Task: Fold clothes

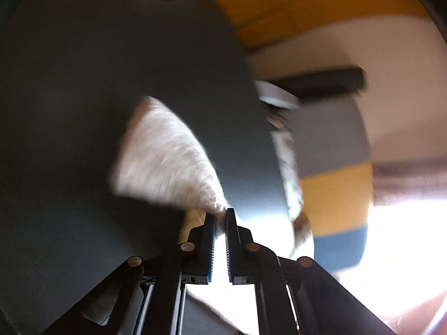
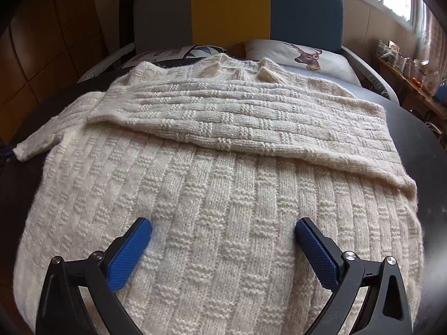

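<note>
Pinched between the nearly shut jaws of the left gripper (image 1: 220, 223) was a tuft of the cream sweater (image 2: 212, 195), most likely the cuff or tip of a sleeve (image 1: 167, 164), which fanned out from the fingertips over the dark table (image 1: 83, 111). That view was blurred, so I could not tell exactly which part of the garment it was. A grip this far out on the cloth would suit carrying the sleeve across the body for the next fold.

Right gripper (image 2: 223, 240) hovered with its blue pads (image 2: 128, 251) spread wide above the near part of the sweater, holding nothing; whether the tips touched the knit could not be told. It seemed placed there to steady the body while the other side was lifted.

Most of the sweater lay flat on the round table, covering its middle. One sleeve (image 2: 237, 128) was already folded across the chest, running from the left side toward the right edge. The other sleeve (image 2: 36, 145) trailed toward the left edge, its cuff near the rim. Dark tabletop showed bare along the left and right edges, leaving room to swing cloth over. Beyond the far edge stood a bed with a deer pillow (image 2: 304, 55) and a grey, yellow and blue headboard (image 2: 232, 8), close behind the collar.
</note>
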### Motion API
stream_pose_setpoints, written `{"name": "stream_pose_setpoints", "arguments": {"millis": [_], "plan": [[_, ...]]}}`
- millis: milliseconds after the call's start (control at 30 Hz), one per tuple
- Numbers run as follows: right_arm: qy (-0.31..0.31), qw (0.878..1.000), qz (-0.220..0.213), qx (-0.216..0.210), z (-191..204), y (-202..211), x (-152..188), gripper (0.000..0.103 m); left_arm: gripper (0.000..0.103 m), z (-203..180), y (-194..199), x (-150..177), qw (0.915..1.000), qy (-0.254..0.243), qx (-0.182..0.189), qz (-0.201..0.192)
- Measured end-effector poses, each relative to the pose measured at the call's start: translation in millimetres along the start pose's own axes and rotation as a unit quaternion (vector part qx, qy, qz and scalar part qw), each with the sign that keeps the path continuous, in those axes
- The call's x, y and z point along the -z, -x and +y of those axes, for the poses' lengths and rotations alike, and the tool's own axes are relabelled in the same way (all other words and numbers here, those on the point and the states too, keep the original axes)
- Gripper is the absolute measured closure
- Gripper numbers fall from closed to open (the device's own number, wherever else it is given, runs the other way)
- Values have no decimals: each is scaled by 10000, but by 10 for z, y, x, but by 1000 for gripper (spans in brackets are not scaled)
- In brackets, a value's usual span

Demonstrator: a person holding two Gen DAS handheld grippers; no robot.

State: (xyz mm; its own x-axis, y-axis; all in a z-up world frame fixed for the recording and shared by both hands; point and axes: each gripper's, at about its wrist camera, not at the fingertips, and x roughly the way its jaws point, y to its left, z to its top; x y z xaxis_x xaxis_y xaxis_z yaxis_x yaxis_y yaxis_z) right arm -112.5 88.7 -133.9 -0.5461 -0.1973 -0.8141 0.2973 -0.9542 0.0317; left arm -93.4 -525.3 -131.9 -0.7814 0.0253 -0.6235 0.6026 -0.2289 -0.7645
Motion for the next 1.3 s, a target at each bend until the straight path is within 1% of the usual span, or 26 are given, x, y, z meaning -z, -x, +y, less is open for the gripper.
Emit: {"name": "stream_pose_setpoints", "arguments": {"millis": [100,200,267,400,433,500,567,633,667,733,800,867,933,1033,1100,1133,1167,1200,1233,1300], "plan": [[-13,10000,15,13,4,-1,-12,0,98,-537,-94,97,9975,-582,320,245],[-56,10000,16,-42,2,17,-61,0,98,-985,-197,430,9904,-1045,665,621],[-92,9998,-125,-142,-12,78,-171,0,98,-1287,-333,660,9835,-1271,886,933],[10,9990,-370,252,-75,112,-540,0,98,-1661,-476,1205,9681,-1682,1166,1444],[-42,9989,-321,351,-135,62,-627,0,98,-1745,-530,1348,9645,-1754,1208,1564],[-200,9981,-114,566,-284,-90,-787,0,98,-1863,-555,1742,9560,-1943,1269,1793],[-451,9965,146,687,-452,-251,-857,0,98,-1919,-467,2083,9484,-2092,1301,1996],[-647,9951,343,664,-572,-383,-828,0,98,-1972,-391,2421,9402,-2237,1328,2198],[-689,9949,393,627,-608,-431,-797,0,98,-1972,-445,2563,9366,-2291,1312,2302],[-672,9955,293,600,-624,-445,-758,0,99,-2011,-522,2837,9290,-2404,1257,2517],[-621,9959,219,617,-609,-441,-737,0,102,-2033,-647,3127,9216,-2513,1183,2711],[-624,9961,173,606,-602,-435,-727,0,103,-2052,-774,3412,9138,-2619,1105,2901],[-622,9963,131,573,-600,-433,-712,0,103,-2042,-962,3622,9074,-2736,950,3045],[-595,9969,118,505,-603,-410,-699,0,103,-1958,-1121,3860,8961,-2944,724,3243],[-612,9974,139,362,-636,-377,-717,0,103,-1885,-1117,3900,8920,-2861,845,3397],[-707,9973,85,167,-673,-325,-724,0,101,-1863,-1048,3856,8918,-2745,1026,3448],[-840,9964,-9,-85,-717,-256,-730,0,99,-1841,-973,3809,8915,-2629,1207,3486],[-1080,9928,-169,-493,-777,-165,-727,0,98,-1820,-854,3737,8940,-2531,1378,3431],[-1406,9845,-344,-988,-845,-74,-718,2,95,-1806,-763,3653,8975,-2452,1507,3341],[-2019,9596,-531,-1888,-939,23,-720,9,93,-1695,-513,3460,9077,-2320,1706,3052]]}}
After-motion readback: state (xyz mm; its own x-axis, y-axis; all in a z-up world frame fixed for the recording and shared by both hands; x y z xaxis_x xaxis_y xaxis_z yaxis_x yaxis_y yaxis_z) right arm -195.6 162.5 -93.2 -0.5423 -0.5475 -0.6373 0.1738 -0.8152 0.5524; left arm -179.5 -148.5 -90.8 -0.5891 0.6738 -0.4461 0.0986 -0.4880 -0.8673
